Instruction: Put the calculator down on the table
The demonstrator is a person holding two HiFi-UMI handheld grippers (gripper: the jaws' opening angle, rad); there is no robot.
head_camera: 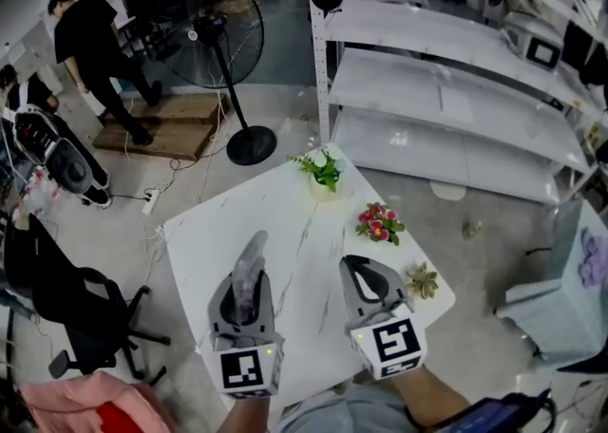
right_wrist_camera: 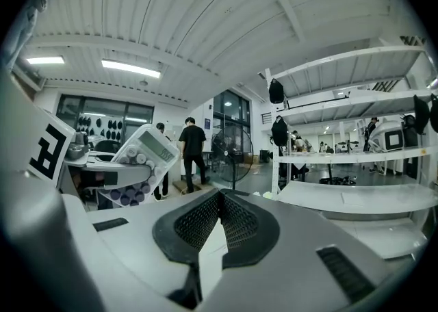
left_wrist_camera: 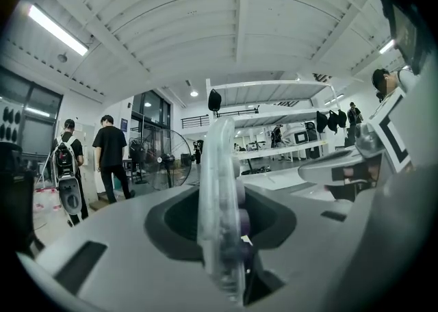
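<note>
Left hand-held gripper (head_camera: 245, 293): I clamp the calculator (head_camera: 252, 255) edge-up over the worktop (head_camera: 285, 213), ready for lowering; right hand-held gripper (head_camera: 366, 274) clenched, empty.

Two hand-held grippers: left hand-held gripper (head_camera: 249, 281), right hand-held gripper (head_camera: 365, 268). One calculator (head_camera: 253, 255). One tabletop (head_camera: 237, 222). Three small plants: green sprig (head_camera: 323, 173), red flowers (head_camera: 379, 223), succulent (head_camera: 421, 280). One pedestal fan (head_camera: 217, 37). One office chair (head_camera: 76, 312). One shelving rack (head_camera: 446, 89).

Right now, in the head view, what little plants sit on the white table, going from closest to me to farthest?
On the white marble-patterned table: small spiky tan-green succulent → bunch of red and pink flowers → leafy green plant in a pale pot.
</note>
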